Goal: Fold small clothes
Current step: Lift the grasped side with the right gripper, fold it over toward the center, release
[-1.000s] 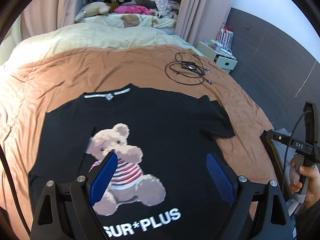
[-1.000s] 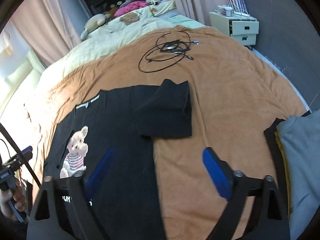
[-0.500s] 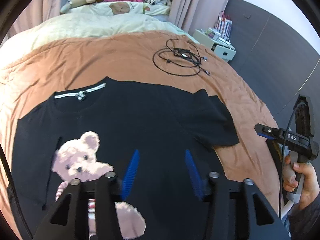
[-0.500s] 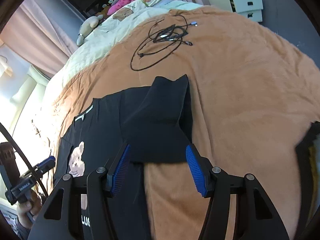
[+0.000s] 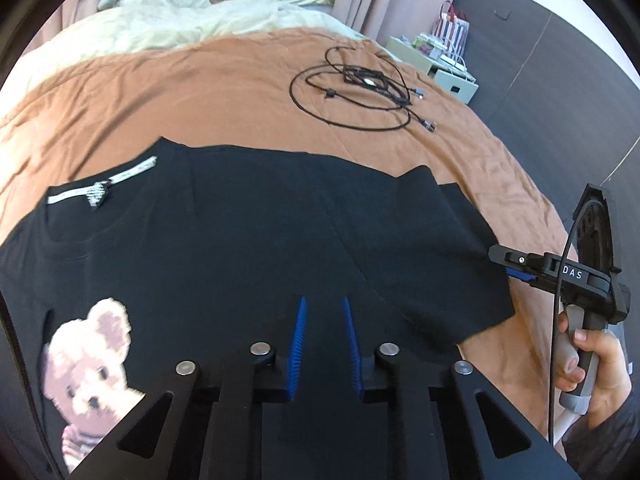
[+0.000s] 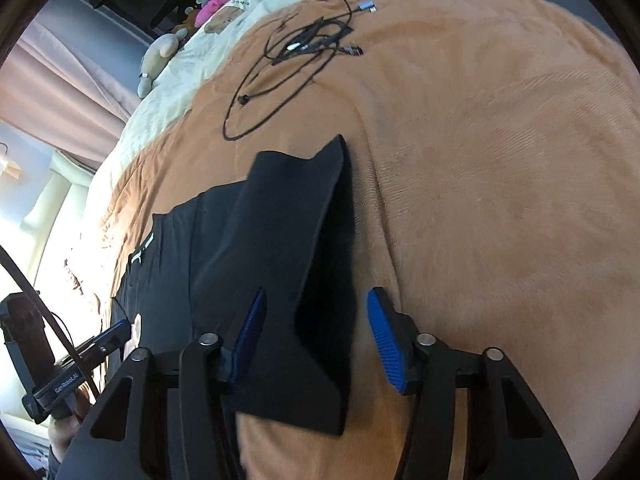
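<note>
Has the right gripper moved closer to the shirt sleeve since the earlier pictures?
Yes. The right gripper came down toward the sleeve, which now lies between its closing jaws.

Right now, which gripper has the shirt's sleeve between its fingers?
The right gripper: the black sleeve lies between its closing jaws. The left gripper is over the shirt's body.

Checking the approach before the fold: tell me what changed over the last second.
Both tongs came down toward the black T-shirt while closing. The left tongs now sit narrow over its chest, still closing; the right tongs straddle the sleeve, not yet pinching. The shirt, cables and brown blanket stayed put.
</note>
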A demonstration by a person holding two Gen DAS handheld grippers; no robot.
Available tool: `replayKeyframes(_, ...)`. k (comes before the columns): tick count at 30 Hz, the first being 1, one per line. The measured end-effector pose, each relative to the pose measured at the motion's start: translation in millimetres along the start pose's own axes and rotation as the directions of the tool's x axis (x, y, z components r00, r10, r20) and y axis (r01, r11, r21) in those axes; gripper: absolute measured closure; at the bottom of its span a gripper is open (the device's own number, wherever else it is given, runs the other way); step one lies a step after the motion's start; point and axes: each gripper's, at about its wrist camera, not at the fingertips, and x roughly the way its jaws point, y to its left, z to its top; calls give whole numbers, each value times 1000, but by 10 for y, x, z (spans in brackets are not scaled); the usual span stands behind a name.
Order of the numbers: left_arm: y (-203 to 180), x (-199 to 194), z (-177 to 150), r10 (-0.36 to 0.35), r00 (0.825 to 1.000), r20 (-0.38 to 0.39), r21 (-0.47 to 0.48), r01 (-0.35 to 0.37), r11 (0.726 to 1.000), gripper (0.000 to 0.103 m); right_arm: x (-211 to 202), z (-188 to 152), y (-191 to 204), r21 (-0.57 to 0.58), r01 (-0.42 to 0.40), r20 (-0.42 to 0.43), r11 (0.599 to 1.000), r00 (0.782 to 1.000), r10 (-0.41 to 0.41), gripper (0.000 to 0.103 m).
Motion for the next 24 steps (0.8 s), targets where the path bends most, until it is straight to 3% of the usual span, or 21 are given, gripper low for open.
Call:
replayKeyframes(4, 9, 192, 59, -21, 1000, -5, -4, 21, 1000, 86, 66, 43, -39, 5, -33, 10, 999, 999, 32, 62)
replayKeyframes(8, 2, 384, 110, -26, 999, -22, -6, 26, 1000, 91, 81, 78, -38, -7, -36, 3, 999, 999, 36, 96)
replayKeyframes(9, -13, 427, 121, -27, 999, -24, -1, 27, 1000, 91, 41, 92, -5, -20, -47, 7, 999, 999, 47, 98)
replayKeyframes(16, -18, 596, 189, -61, 998, -34, -18, 60, 998, 93, -276, 141, 372, -123, -60, 37, 991, 997, 65, 101)
replayKeyframes(20, -44, 753, 165, -68, 994, -81, -26, 66, 997, 94, -382, 159, 602, -162, -43, 35, 986, 998, 50, 102)
replayKeyframes(24, -17, 667, 176, -90, 993, -81, -48, 86, 995, 94, -456, 144, 826, -197, -48, 38, 979, 998, 57, 102)
